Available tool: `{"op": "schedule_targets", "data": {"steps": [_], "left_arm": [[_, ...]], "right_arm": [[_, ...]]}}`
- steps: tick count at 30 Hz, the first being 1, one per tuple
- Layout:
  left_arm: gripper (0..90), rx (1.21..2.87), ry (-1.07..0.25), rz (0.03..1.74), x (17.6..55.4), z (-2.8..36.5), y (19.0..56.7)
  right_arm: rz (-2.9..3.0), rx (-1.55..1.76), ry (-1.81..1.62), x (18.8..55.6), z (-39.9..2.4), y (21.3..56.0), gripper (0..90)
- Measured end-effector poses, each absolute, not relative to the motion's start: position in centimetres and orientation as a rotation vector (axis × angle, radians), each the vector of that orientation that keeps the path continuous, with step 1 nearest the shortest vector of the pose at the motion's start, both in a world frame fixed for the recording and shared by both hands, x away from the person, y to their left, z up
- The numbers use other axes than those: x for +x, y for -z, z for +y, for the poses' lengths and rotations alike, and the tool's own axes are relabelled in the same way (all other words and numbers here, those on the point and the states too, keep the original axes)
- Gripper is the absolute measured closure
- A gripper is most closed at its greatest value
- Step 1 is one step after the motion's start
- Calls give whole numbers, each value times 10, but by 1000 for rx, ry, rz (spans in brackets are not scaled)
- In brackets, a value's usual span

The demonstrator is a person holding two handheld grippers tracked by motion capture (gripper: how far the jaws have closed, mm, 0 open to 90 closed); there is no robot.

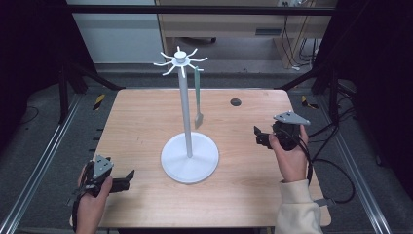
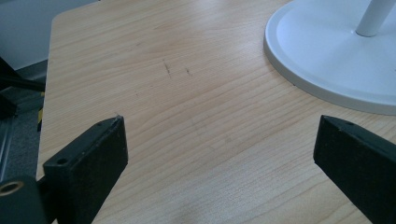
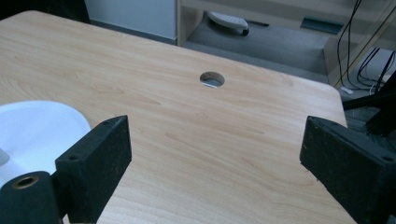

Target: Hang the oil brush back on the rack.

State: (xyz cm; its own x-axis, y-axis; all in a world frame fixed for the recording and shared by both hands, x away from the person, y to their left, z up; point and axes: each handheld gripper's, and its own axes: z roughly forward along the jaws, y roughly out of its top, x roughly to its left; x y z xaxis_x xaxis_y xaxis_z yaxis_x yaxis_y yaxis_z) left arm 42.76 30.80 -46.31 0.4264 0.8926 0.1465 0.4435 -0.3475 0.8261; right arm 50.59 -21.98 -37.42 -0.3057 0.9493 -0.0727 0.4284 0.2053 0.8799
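Wooden table (image 1: 146, 117): high view adds spatula (image 1: 197, 97) hung on rack (image 1: 186, 117); both grippers' jaws apart, w/ nothing between.

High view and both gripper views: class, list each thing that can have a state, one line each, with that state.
Left gripper: open, empty, low over the table.
Right gripper: open, empty, above the table.
Hook stand: upright, round base flat on the table.
Green spatula: hanging from one of the stand's top hooks, clear of the table.
Table: cable hole open, nothing in it.
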Motion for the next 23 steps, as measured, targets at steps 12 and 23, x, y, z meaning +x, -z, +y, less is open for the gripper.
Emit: {"op": "schedule_targets", "data": {"steps": [12, 23], "left_arm": [[25, 1959, -785, 1125, 428, 308, 463], [25, 1962, -782, 1120, 427, 308, 464]], "right_arm": [[1926, 1335, -1002, 519, -215, 424, 95], [2115, 1334, -987, 526, -185, 464, 115]]}}
